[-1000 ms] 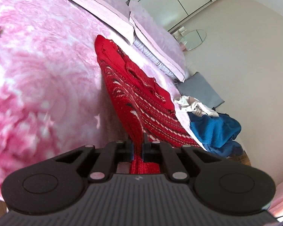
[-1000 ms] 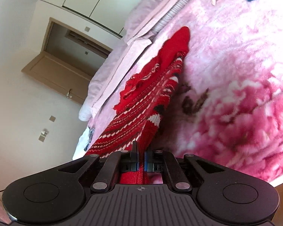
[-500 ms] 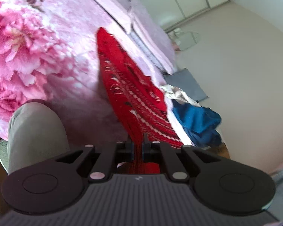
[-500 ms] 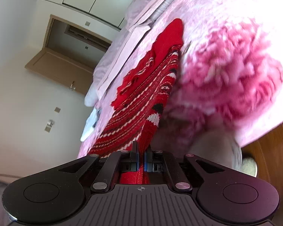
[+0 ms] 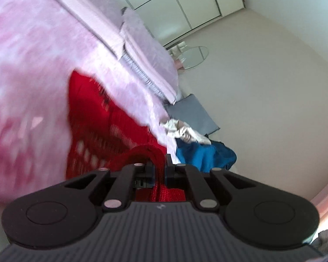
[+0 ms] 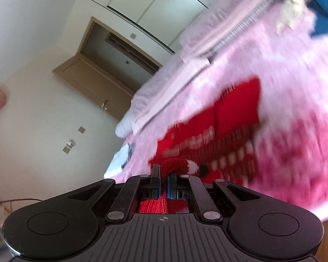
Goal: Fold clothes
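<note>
A red knit sweater [image 5: 98,122] with white patterned bands lies on the pink flowered bedspread [image 5: 28,65]. My left gripper [image 5: 159,163] is shut on one edge of it, and the knit loops up over the fingertips. In the right wrist view the same red sweater [image 6: 229,118] spreads over the bedspread [image 6: 295,69], blurred by motion. My right gripper [image 6: 163,174] is shut on another edge of it, with red knit bunched between the blue pads. The fabric under both grippers is hidden by their bodies.
A heap of blue [image 5: 207,155] and cream clothes [image 5: 183,131] lies at the bed's far side, beside a grey cushion [image 5: 192,113]. Pink pillows [image 5: 146,59] line the headboard end. White wardrobes [image 5: 185,4] and a wooden door [image 6: 102,83] stand behind.
Both grippers have come forward over the bed with the sweater's edges, so the cloth now folds back on itself close under them. The knee and floor seen half a second ago are out of view.
</note>
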Action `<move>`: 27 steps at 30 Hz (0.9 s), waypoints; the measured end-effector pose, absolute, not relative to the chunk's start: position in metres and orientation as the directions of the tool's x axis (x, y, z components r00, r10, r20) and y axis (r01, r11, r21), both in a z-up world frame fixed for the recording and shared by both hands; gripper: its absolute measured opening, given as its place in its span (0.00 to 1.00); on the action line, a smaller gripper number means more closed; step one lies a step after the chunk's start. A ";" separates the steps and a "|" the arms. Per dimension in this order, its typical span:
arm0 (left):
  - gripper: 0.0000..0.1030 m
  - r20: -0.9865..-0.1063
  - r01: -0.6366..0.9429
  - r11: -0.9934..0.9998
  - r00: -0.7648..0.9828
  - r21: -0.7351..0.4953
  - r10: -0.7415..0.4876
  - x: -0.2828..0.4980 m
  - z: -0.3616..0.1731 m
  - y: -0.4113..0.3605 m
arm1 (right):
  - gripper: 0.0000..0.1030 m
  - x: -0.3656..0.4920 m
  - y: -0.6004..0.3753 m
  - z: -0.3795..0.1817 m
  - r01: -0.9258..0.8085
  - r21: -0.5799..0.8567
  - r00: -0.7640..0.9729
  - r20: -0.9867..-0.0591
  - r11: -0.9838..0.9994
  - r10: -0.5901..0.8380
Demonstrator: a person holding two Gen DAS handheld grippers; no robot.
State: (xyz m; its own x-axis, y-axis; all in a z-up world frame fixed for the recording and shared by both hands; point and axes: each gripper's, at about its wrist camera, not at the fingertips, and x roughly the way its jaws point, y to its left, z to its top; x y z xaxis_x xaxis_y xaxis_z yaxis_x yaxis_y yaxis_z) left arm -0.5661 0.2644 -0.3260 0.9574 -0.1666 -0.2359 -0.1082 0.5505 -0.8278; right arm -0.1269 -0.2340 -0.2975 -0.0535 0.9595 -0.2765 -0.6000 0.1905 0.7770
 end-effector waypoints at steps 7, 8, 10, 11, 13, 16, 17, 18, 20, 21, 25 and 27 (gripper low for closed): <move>0.07 -0.329 -0.259 0.467 0.942 -0.846 -0.073 -0.422 -0.359 0.364 | 0.03 -0.009 -0.122 -0.327 -0.409 0.847 0.054 -0.348 0.339 0.936; 0.08 -0.362 -0.300 0.442 0.930 -0.846 -0.062 -0.406 -0.371 0.376 | 0.03 0.008 -0.106 -0.341 -0.336 0.862 0.073 -0.379 0.380 0.923; 0.08 -0.444 -0.393 0.413 0.895 -0.821 -0.031 -0.382 -0.393 0.394 | 0.18 0.029 -0.082 -0.365 -0.256 0.829 0.078 -0.495 0.498 0.865; 0.08 -0.478 -0.425 0.414 0.878 -0.805 -0.028 -0.376 -0.401 0.400 | 0.24 0.039 -0.071 -0.376 -0.223 0.800 0.074 -0.556 0.557 0.828; 0.09 -0.481 -0.423 0.427 0.876 -0.799 -0.031 -0.379 -0.408 0.408 | 0.28 0.040 -0.069 -0.383 -0.270 0.768 0.094 -0.579 0.580 0.810; 0.16 -0.455 -0.388 0.533 0.891 -0.752 0.006 -0.403 -0.400 0.409 | 0.30 0.030 -0.084 -0.377 -0.434 0.711 0.141 -0.553 0.553 0.821; 0.16 -0.446 -0.376 0.569 0.895 -0.732 0.017 -0.411 -0.397 0.409 | 0.30 0.025 -0.089 -0.374 -0.493 0.675 0.163 -0.549 0.549 0.820; 0.16 -0.446 -0.362 0.618 0.895 -0.698 0.020 -0.417 -0.391 0.405 | 0.30 0.018 -0.094 -0.371 -0.568 0.617 0.190 -0.546 0.545 0.816; 0.16 -0.459 -0.319 0.721 0.888 -0.615 0.002 -0.424 -0.382 0.394 | 0.30 -0.002 -0.101 -0.365 -0.719 0.461 0.235 -0.543 0.520 0.806; 0.16 -0.477 -0.295 0.767 0.879 -0.570 -0.017 -0.424 -0.378 0.386 | 0.30 -0.015 -0.102 -0.364 -0.779 0.382 0.248 -0.542 0.498 0.803; 0.16 -0.568 -0.164 0.908 0.818 -0.387 -0.094 -0.405 -0.377 0.345 | 0.30 -0.065 -0.100 -0.367 -0.939 0.116 0.201 -0.576 0.323 0.793; 0.16 -0.592 -0.137 0.941 0.802 -0.309 -0.078 -0.389 -0.378 0.332 | 0.30 -0.079 -0.088 -0.373 -0.968 0.038 0.174 -0.610 0.248 0.773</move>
